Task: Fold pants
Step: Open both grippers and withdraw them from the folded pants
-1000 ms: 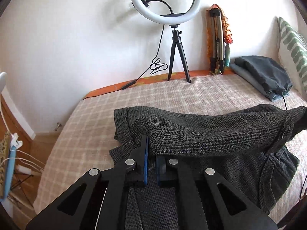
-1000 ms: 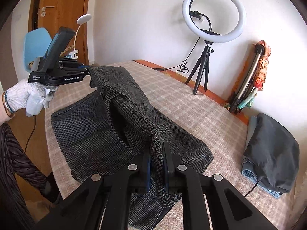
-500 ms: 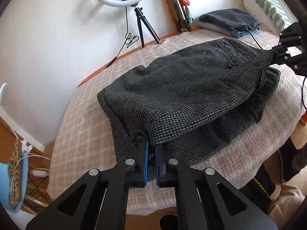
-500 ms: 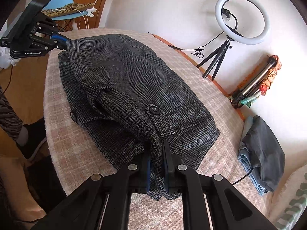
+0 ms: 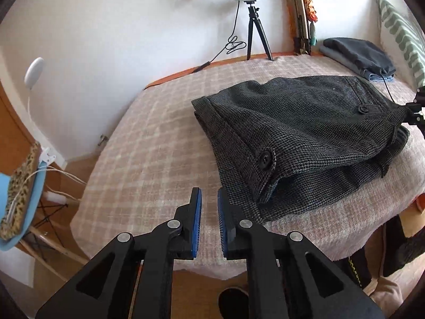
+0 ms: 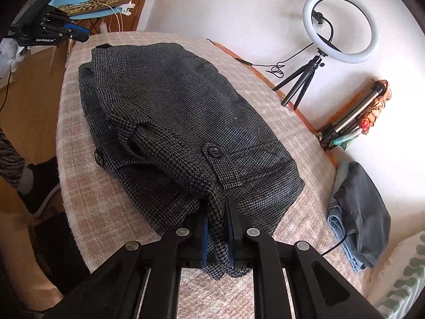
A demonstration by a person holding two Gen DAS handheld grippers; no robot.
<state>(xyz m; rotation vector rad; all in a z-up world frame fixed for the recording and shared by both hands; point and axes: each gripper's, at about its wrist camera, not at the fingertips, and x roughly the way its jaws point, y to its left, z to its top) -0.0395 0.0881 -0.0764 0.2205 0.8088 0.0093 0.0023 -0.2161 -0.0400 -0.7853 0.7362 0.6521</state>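
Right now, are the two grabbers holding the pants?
Left gripper: jaws open, holding nothing.
Right gripper: jaws shut on the pants.

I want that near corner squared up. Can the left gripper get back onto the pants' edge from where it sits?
Probably yes. The left gripper is open with nothing between its fingers, and the pants edge lies just beside its right fingertip on the blanket, with nothing in between.
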